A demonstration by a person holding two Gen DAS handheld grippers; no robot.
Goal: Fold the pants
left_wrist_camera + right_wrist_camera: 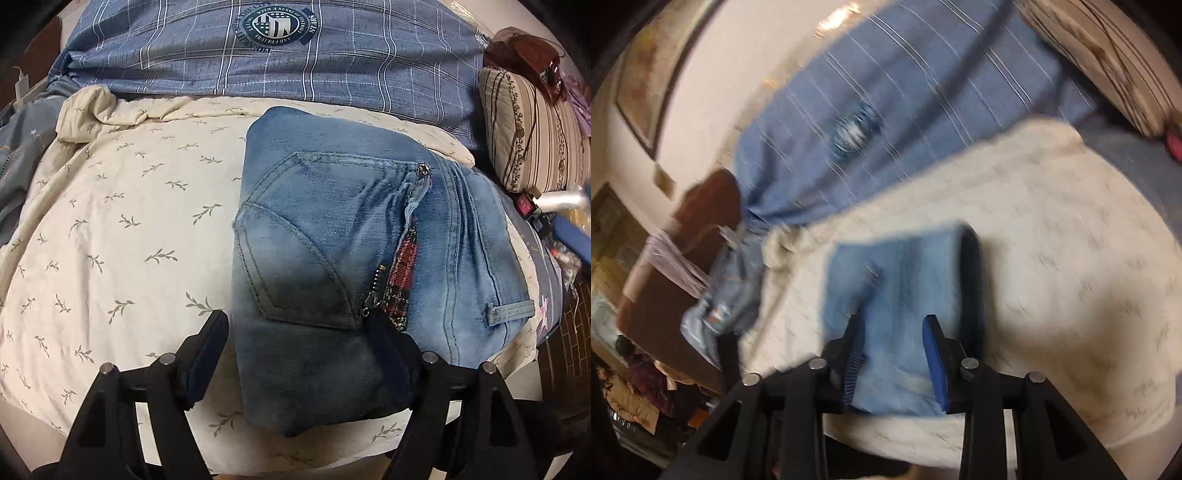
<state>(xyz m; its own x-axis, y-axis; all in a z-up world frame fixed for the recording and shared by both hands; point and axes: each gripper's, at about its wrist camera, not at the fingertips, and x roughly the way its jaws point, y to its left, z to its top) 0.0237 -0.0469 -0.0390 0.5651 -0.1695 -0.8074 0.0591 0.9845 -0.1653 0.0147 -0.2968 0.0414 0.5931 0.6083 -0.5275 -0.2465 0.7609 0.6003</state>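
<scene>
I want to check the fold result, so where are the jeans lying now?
In the left wrist view the folded jeans lie right of centre on the cream leaf-print quilt, just ahead of the open left tongs, with the blue plaid pillow behind them.

pants: faded blue denim | quilt: cream, green sprigs | pillow: blue plaid

The jeans are faded, matt blue denim with stitched seams, metal zip teeth and a red plaid lining. Under them, the quilt is soft cream cloth printed with sprigs. The left tongs are matt black plastic with dark blue pads and shiny metal pins.
</scene>
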